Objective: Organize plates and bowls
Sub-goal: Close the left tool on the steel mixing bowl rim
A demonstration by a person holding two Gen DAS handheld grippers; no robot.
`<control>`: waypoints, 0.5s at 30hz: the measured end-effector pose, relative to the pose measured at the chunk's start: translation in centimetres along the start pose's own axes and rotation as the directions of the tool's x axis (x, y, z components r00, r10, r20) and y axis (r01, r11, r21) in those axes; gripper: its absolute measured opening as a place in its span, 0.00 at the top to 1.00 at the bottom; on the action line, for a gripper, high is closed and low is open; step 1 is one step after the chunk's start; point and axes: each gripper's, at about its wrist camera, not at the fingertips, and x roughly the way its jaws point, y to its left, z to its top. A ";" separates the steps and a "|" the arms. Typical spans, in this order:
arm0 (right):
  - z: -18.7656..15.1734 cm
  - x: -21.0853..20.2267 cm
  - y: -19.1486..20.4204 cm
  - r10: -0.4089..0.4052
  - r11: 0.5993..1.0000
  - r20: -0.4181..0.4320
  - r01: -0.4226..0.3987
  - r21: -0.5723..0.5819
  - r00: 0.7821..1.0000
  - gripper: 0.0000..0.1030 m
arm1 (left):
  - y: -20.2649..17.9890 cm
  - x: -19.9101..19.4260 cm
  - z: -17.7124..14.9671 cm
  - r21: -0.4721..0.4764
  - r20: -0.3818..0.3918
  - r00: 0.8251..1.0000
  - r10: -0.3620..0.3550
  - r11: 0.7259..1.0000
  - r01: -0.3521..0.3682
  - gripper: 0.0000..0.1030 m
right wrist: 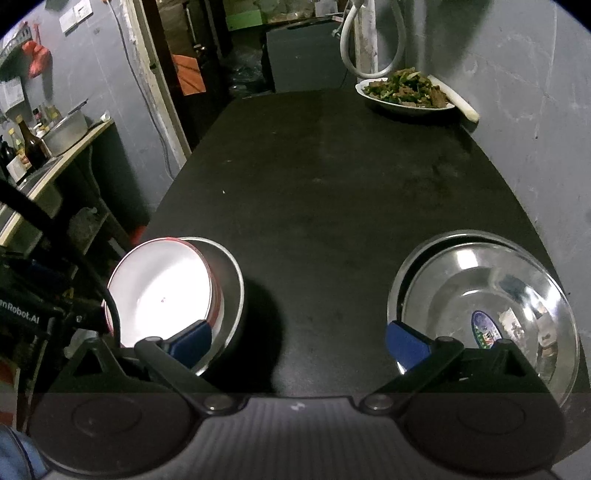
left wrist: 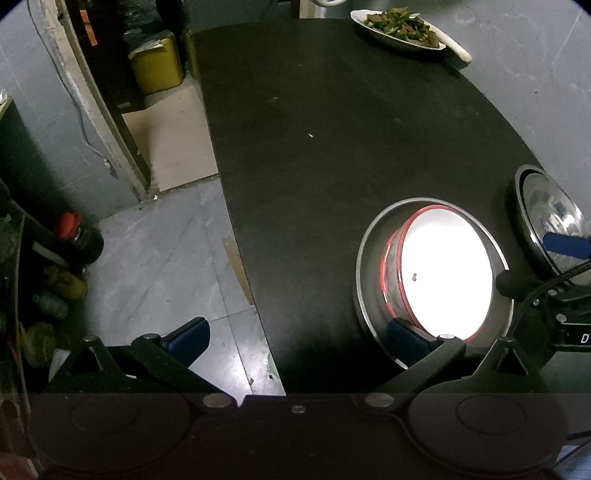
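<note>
From the left wrist view, the left tongs [left wrist: 295,341] stand wide apart with nothing between them, hanging over the near edge of the black worktop [left wrist: 332,129]. Their left blue-padded finger is over the grey tiled floor [left wrist: 159,266]; their right finger overlaps the near rim of a round grey metal pan [left wrist: 369,266]. Inside that pan sits a white bowl with a red rim [left wrist: 443,273], tilted against the pan's left wall. Further right of these tongs, a shiny steel bowl [left wrist: 554,214] lies in a dark pan, with a blue finger of the other tool in front of it. Far ahead and to the right, at the back of the worktop, is a white oval dish of green vegetables and meat [left wrist: 399,27].

From the right wrist view, the right tongs [right wrist: 299,343] are also spread apart and empty — bare worktop shows between the fingers. The left finger lies over the near edge of the grey pan holding the white red-rimmed bowl [right wrist: 162,291]; the right finger lies over the near left rim of the shiny steel bowl [right wrist: 491,295], which carries a round blue sticker and rests in a second steel pan. The dish of food [right wrist: 404,94] stands far ahead, right of centre.
</note>
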 end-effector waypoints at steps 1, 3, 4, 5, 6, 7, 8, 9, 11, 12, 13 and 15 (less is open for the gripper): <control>0.1 0.0 0.1 -0.007 1.000 -0.004 0.007 -0.003 1.000 0.00 | -0.1 0.0 0.0 0.002 -0.001 1.000 -0.001 1.000 0.001 0.01; 0.1 0.0 0.6 -0.027 0.999 -0.001 0.027 -0.021 1.000 0.00 | -0.1 0.0 0.0 0.015 0.001 1.000 0.002 1.000 -0.002 0.01; 0.0 0.0 0.8 -0.035 0.999 0.002 0.036 -0.034 0.999 0.00 | -0.3 0.0 0.1 0.027 0.003 1.000 0.005 1.000 -0.005 0.01; 0.0 0.1 1.0 -0.041 0.998 0.003 0.042 -0.043 0.999 0.00 | -0.4 0.0 0.1 0.038 0.004 1.000 0.007 0.999 -0.007 0.01; 0.0 0.2 1.1 -0.046 0.998 0.003 0.046 -0.048 0.999 0.00 | -0.4 0.0 0.2 0.047 0.006 1.000 0.009 0.999 -0.009 0.01; -0.1 0.3 1.3 -0.056 0.997 0.006 0.056 -0.054 0.998 0.00 | -0.5 0.0 0.3 0.055 0.005 1.000 0.011 0.998 -0.011 0.01; -0.1 0.4 1.4 -0.063 0.996 0.009 0.063 -0.062 0.998 0.00 | -0.6 0.0 0.3 0.063 0.006 1.000 0.013 0.998 -0.013 0.01; -0.2 0.5 1.5 -0.066 0.995 0.010 0.067 -0.070 0.998 0.00 | -0.6 0.0 0.4 0.068 0.009 1.000 0.014 0.998 -0.015 0.01; -0.3 0.5 1.6 -0.070 0.994 0.015 0.071 -0.082 0.997 0.01 | -0.6 0.0 0.4 0.069 0.011 1.000 0.012 0.997 -0.013 0.01; -0.3 0.6 1.6 -0.068 0.994 0.015 0.069 -0.087 0.998 0.01 | -0.5 0.0 0.4 0.068 0.011 1.000 0.010 0.998 -0.011 0.01; -0.3 0.6 1.6 -0.061 0.994 0.016 0.062 -0.090 0.998 0.03 | -0.4 0.0 0.4 0.067 0.012 1.000 0.008 0.998 -0.008 0.01; -0.3 0.4 1.5 -0.043 0.995 0.015 0.044 -0.085 0.999 0.08 | -0.3 0.0 0.4 0.069 0.015 1.000 0.005 0.998 -0.006 0.02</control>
